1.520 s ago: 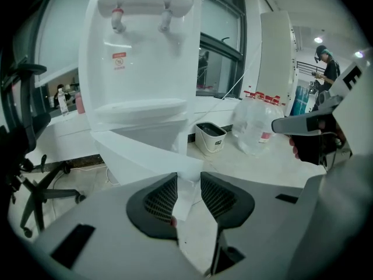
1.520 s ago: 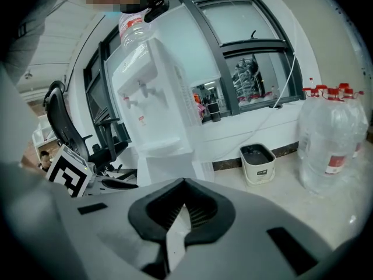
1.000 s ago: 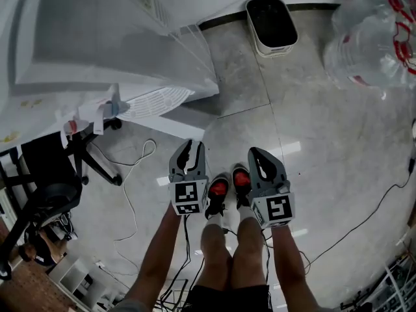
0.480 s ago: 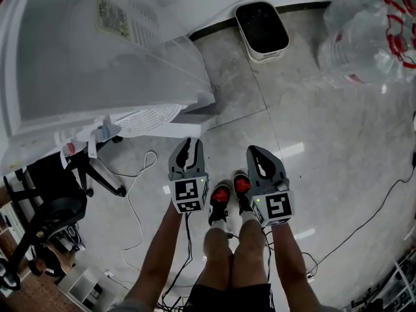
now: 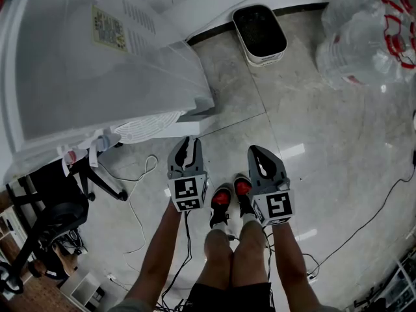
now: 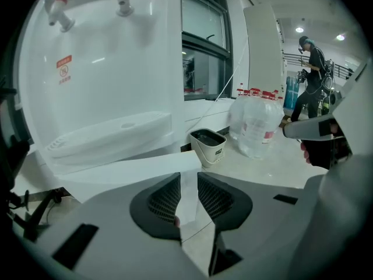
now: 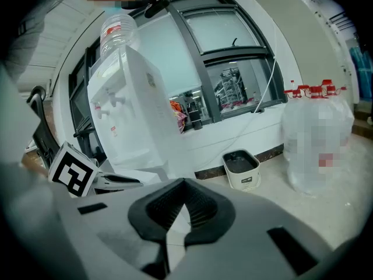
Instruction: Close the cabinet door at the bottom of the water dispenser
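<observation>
The white water dispenser fills the upper left of the head view, with its drip tray below. Its bottom cabinet door stands swung out from the base. In the left gripper view the door is a white panel just beyond my left gripper, apart from it. The left gripper has just been closing a little; a narrow gap remains and nothing is between the jaws. My right gripper hangs beside it over the floor. Its tips meet on nothing, with the dispenser ahead to the left.
A white bin stands by the wall, with big water bottles to its right. A black office chair and loose cables lie at the left. My feet are between the grippers. A person stands far off.
The dispenser has grown larger and slid rightward in the head view as I moved nearer with both grippers. The bin and bottles have shifted left.
</observation>
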A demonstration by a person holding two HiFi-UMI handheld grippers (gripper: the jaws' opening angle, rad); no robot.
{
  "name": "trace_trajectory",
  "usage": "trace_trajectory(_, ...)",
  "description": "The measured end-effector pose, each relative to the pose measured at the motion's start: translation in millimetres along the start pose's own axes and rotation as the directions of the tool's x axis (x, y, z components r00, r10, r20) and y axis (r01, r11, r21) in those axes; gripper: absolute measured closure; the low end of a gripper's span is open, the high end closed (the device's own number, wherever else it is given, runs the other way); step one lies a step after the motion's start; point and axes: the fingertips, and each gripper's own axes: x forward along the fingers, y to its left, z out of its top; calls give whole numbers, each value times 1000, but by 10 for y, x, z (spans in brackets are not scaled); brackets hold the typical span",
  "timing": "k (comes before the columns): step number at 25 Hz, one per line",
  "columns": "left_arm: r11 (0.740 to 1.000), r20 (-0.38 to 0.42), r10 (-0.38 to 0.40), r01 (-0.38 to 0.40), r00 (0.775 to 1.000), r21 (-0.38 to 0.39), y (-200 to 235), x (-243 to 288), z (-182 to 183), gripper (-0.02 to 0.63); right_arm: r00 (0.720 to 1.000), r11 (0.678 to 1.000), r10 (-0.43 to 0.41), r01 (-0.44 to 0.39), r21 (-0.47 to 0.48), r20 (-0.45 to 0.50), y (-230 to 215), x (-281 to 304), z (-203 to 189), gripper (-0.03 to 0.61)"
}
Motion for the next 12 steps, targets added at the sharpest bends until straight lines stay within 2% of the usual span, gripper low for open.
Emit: trace_trajectory(12, 1000, 5, 21, -21, 1000, -9, 143, 158, 128, 505, 1000, 1000, -15, 15, 8, 8, -49, 92, 52, 566)
